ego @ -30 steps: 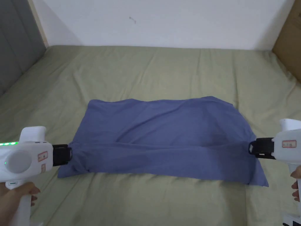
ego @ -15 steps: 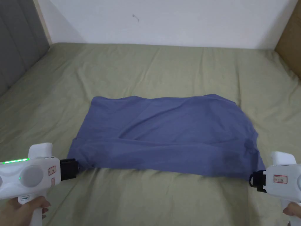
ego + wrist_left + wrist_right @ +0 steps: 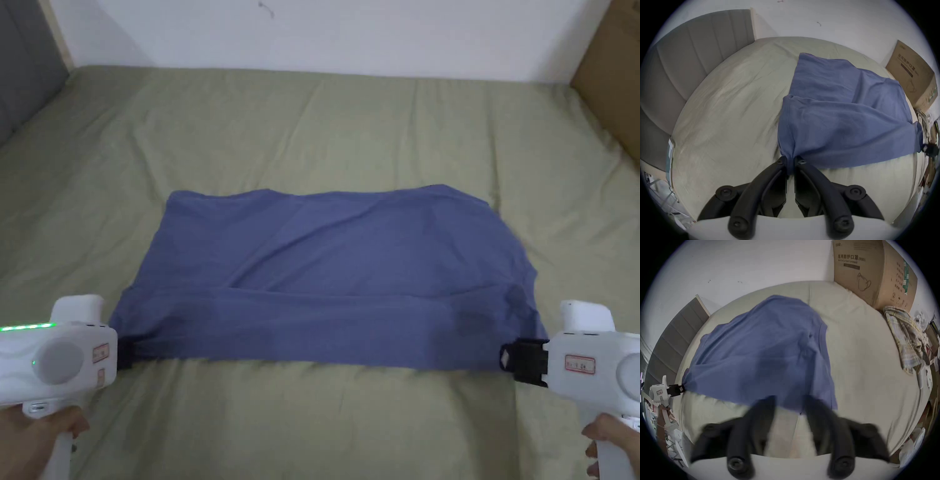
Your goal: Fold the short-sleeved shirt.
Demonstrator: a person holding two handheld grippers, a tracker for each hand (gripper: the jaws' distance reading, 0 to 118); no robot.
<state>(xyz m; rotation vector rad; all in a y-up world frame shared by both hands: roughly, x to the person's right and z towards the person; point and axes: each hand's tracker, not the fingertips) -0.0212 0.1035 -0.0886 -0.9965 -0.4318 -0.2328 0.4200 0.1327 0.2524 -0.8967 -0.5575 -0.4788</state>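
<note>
Head view: blue shirt (image 3: 331, 275) lies mid-bed (image 3: 312, 125), left tongs (image 3: 790, 164) pinching its seven o'clock corner, right tongs (image 3: 789, 404) spread at five o'clock; release gently, keeping the near edge straight

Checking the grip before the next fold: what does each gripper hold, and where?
Left gripper pinches the blue shirt at its near left corner; right gripper is open, holding nothing.
</note>
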